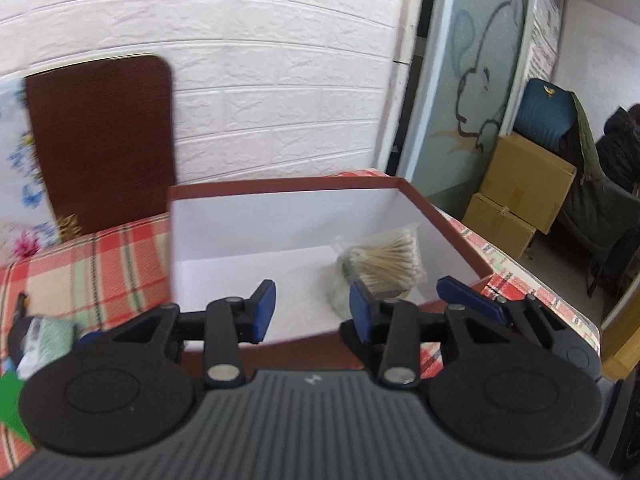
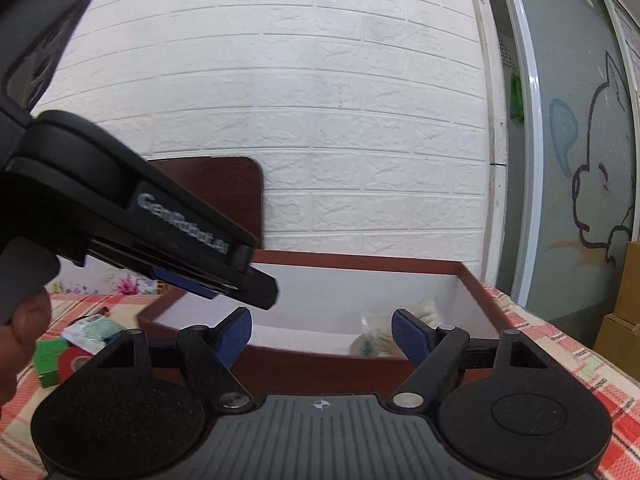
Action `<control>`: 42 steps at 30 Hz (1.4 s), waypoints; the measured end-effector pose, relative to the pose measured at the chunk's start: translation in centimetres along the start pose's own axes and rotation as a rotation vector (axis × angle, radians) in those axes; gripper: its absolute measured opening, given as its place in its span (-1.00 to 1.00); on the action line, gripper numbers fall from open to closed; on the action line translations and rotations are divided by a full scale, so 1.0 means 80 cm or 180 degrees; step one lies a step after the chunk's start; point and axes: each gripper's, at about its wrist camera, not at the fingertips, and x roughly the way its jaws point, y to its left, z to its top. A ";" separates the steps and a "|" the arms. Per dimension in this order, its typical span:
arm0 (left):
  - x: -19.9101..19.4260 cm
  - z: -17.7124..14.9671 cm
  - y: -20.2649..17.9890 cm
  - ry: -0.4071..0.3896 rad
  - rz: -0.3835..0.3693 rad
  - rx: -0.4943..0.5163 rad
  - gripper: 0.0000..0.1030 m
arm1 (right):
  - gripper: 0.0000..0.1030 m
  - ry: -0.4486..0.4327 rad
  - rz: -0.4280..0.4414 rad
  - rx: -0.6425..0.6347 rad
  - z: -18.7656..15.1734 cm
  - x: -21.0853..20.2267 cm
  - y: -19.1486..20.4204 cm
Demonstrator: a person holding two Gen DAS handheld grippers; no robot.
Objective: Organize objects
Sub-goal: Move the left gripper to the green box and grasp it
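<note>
While both grippers hover over the near edge of the box point(image 1: 440, 216), neither holds anything: the left gripper point(image 1: 312, 308) stands partly apart with only air between its blue pads, and the right gripper point(image 2: 322, 330) gapes wide and empty. A swab bag point(image 1: 380, 264) lies inside the box, at its right near corner. Small items point(image 2: 76, 344) sit on the plaid cloth point(image 1: 100, 256) left of the box.

Probably a storeroom-like office: stacked cardboard boxes point(image 1: 520, 196), frosted glass partition point(image 1: 468, 92).
</note>
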 end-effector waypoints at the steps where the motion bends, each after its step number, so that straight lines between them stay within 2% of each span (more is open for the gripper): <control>1: -0.011 -0.007 0.009 -0.0013 0.0037 -0.0050 -0.16 | 0.50 0.0017 0.0018 0.0003 -0.001 -0.004 0.006; 4: -0.040 -0.031 0.042 -0.0024 0.0201 -0.0219 -0.16 | 0.50 0.0115 0.0113 0.0026 -0.008 -0.013 0.024; 6: -0.057 -0.050 0.067 0.0018 0.0328 -0.0360 -0.16 | 0.41 0.0230 0.0210 0.0039 -0.016 -0.014 0.040; 10: -0.084 -0.089 0.129 0.0169 0.0653 -0.0662 -0.19 | 0.00 0.0453 0.0510 -0.0037 -0.032 -0.013 0.081; 14: -0.111 -0.120 0.184 0.0278 0.0891 -0.0982 -0.23 | -0.11 0.0673 0.0777 -0.0110 -0.045 -0.001 0.122; 17: -0.125 -0.137 0.212 0.0308 0.0993 -0.1153 -0.23 | -0.11 0.0695 0.0810 -0.0244 -0.045 0.015 0.149; 21: -0.135 -0.150 0.236 0.0323 0.1044 -0.1328 -0.23 | -0.17 0.0714 0.0658 -0.0360 -0.041 0.048 0.174; 22: -0.138 -0.152 0.240 0.0308 0.1047 -0.1349 -0.23 | -0.46 0.0727 0.0639 -0.0422 -0.041 0.053 0.178; 23: -0.141 -0.154 0.243 0.0291 0.1046 -0.1368 -0.23 | -0.67 0.0781 0.0624 -0.0497 -0.041 0.060 0.182; 25: -0.146 -0.157 0.249 0.0253 0.1029 -0.1405 -0.23 | -0.67 0.0799 0.0682 -0.0577 -0.039 0.059 0.187; 27: -0.150 -0.159 0.255 0.0224 0.1001 -0.1448 -0.23 | -0.67 0.0672 0.0862 -0.0848 -0.039 0.037 0.201; 30: -0.148 -0.156 0.260 0.0225 0.0897 -0.1493 -0.23 | -0.45 0.0563 0.1365 -0.1664 -0.052 -0.008 0.231; 31: -0.146 -0.155 0.259 0.0228 0.0858 -0.1487 -0.23 | -0.30 0.0550 0.1516 -0.1827 -0.059 -0.023 0.235; 32: -0.143 -0.153 0.257 0.0230 0.0809 -0.1468 -0.23 | 0.02 0.0505 0.1595 -0.1900 -0.064 -0.038 0.235; 34: -0.136 -0.151 0.250 0.0248 0.0707 -0.1413 -0.22 | 0.30 0.0530 0.1586 -0.1835 -0.069 -0.054 0.231; 37: -0.115 -0.145 0.240 0.0343 0.0590 -0.1332 -0.22 | 0.29 0.0733 0.1575 -0.1451 -0.067 -0.054 0.217; 40: -0.089 -0.138 0.233 0.0464 0.0386 -0.1410 -0.22 | 0.31 0.0858 0.1397 -0.1194 -0.066 -0.041 0.208; 42: -0.072 -0.136 0.226 0.0553 0.0259 -0.1443 -0.19 | 0.34 0.0991 0.1375 -0.0980 -0.068 -0.033 0.204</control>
